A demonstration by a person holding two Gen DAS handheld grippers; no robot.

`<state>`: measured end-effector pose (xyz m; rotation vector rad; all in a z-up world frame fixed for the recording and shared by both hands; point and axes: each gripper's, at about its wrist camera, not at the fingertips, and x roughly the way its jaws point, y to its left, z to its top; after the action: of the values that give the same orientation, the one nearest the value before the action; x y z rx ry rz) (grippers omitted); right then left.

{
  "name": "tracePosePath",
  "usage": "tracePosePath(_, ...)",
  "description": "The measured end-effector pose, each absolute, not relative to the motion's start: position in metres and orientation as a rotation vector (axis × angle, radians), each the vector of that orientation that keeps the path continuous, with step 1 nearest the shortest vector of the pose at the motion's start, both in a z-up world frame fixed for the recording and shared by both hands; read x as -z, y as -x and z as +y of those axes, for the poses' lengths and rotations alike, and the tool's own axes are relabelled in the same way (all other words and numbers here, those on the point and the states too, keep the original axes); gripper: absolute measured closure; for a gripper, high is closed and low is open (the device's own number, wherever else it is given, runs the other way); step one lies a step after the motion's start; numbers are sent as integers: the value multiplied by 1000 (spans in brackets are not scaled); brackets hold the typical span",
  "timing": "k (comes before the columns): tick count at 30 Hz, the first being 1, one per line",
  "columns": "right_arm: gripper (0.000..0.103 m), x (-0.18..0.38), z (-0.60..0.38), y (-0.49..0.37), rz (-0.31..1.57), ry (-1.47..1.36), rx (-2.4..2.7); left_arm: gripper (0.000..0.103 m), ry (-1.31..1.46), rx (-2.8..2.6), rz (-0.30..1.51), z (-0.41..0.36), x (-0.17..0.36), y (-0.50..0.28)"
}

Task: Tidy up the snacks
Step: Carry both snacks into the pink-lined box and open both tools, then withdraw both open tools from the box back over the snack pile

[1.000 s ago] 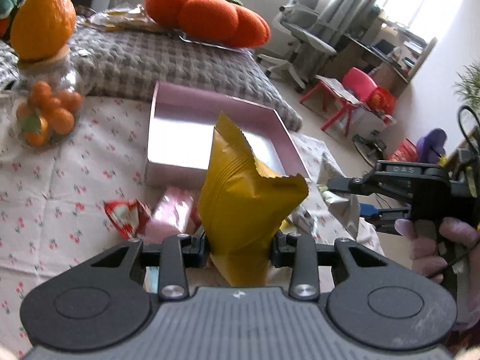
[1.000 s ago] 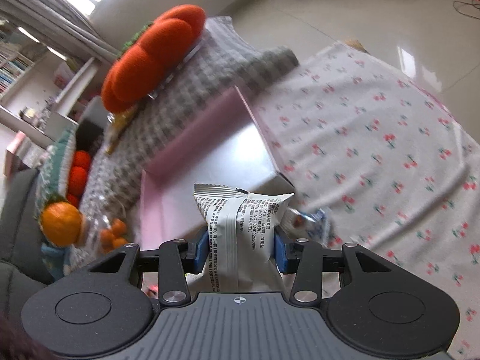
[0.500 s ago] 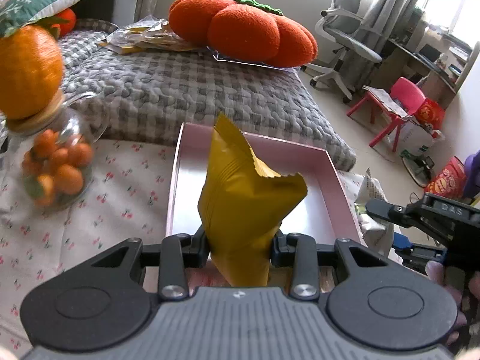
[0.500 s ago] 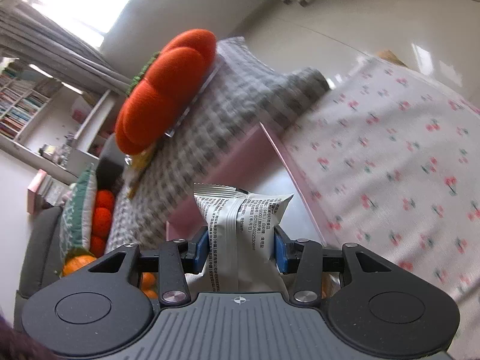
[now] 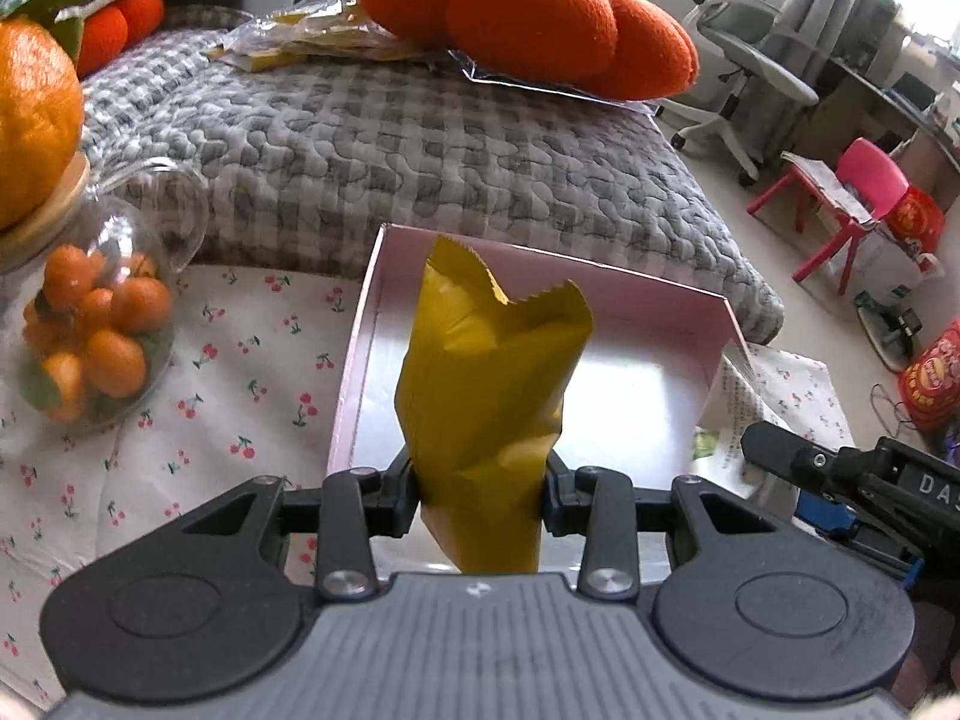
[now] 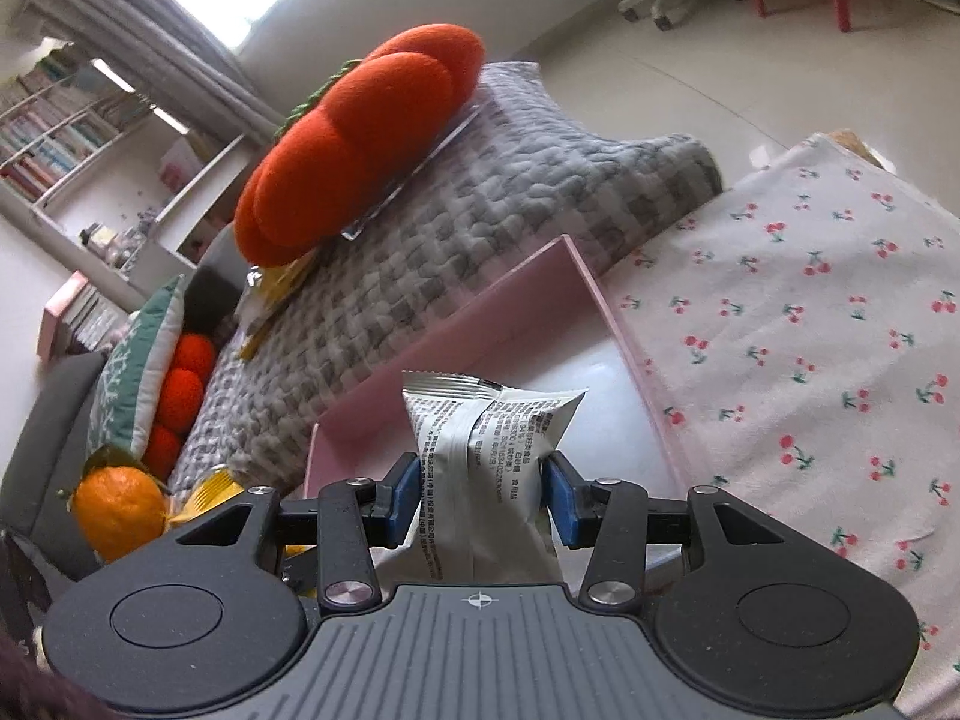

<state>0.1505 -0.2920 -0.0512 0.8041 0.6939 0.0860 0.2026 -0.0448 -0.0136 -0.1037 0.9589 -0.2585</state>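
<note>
My left gripper (image 5: 480, 495) is shut on a yellow snack packet (image 5: 489, 384) and holds it upright over the near edge of the open pink box (image 5: 648, 294). My right gripper (image 6: 480, 501) is shut on a silver-white snack packet (image 6: 486, 456), held upright above the pink box (image 6: 474, 324). The right gripper also shows at the right edge of the left wrist view (image 5: 840, 480), beside the box's right wall, with its white packet (image 5: 729, 414) partly seen.
A glass jar of small oranges (image 5: 90, 324) stands left of the box on the cherry-print tablecloth (image 5: 240, 396). Behind the box lies a grey checked cushion (image 5: 420, 138) with an orange pumpkin pillow (image 5: 528, 18). The table's edge and floor lie right.
Both grippers rose and moved forward with their packets, from the table in front of the box to over it. The loose snacks on the cloth have left the left wrist view.
</note>
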Motion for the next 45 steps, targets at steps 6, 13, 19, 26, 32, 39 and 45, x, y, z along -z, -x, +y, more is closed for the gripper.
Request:
tracePosePath(6, 14, 38, -286, -145, 638, -759, -70, 21, 89, 266, 876, -43, 4, -199)
tracePosePath(13, 6, 24, -282, -136, 636, -723, -53, 9, 35, 313, 861, -44, -4, -181)
tracePosePath(19, 4, 9, -266, -114, 656, -614, -39, 5, 4, 331, 855, -39, -9, -159)
tracePosePath(26, 3, -1, -251, -81, 675, -538, -72, 3, -46, 356, 845, -27, -16, -126)
tracePosePath(32, 3, -8, -245, -54, 703, -483, -62, 1, -84, 339, 829, -11, -20, -98)
tracePosePath(39, 3, 1, -246, -38, 746, -510, -72, 0, -89, 323, 825, 9, -13, -71)
tracePosePath(45, 3, 23, -248, -26, 813, -516, -60, 0, -75, 320, 842, 28, 7, -56)
